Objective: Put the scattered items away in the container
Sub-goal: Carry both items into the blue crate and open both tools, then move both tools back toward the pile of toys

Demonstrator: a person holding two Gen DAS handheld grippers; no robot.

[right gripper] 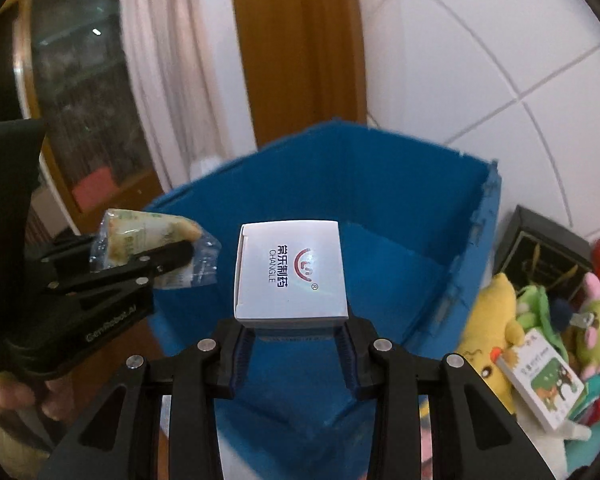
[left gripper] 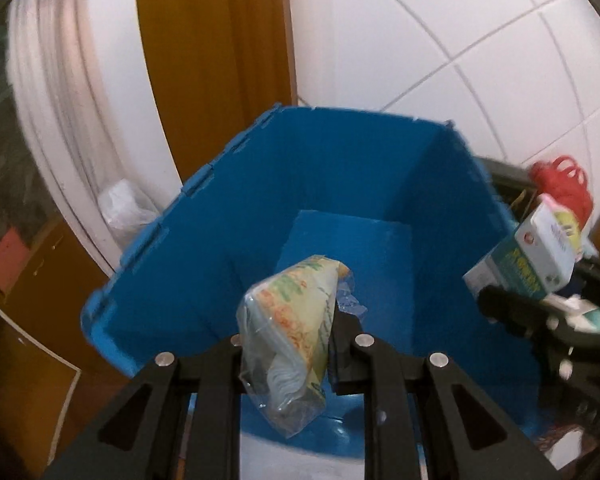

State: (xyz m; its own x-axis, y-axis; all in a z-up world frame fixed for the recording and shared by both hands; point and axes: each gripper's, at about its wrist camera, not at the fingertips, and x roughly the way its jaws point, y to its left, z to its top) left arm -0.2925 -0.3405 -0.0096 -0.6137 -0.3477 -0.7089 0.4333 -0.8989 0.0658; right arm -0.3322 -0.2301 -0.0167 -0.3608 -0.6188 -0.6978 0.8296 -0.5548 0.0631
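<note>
A blue bin (left gripper: 340, 168) stands open before me, its floor bare; it also shows in the right wrist view (right gripper: 380, 184). My left gripper (left gripper: 290, 332) is shut on a clear plastic packet (left gripper: 296, 312) printed green and orange, held over the bin's near edge. It also shows in the right wrist view (right gripper: 152, 248) at left, in the left gripper (right gripper: 156, 260). My right gripper (right gripper: 294, 344) is shut on a white medicine box (right gripper: 290, 268) above the bin. That box (left gripper: 528, 256) and the right gripper (left gripper: 540, 300) show at right in the left wrist view.
Plush toys (right gripper: 496, 320), a small card box (right gripper: 540, 376) and a dark box (right gripper: 540, 244) lie to the right of the bin. A red item (left gripper: 564, 180) is behind. White tiled wall and a wooden door frame (left gripper: 220, 60) stand beyond. A crumpled plastic bag (left gripper: 124, 208) lies left.
</note>
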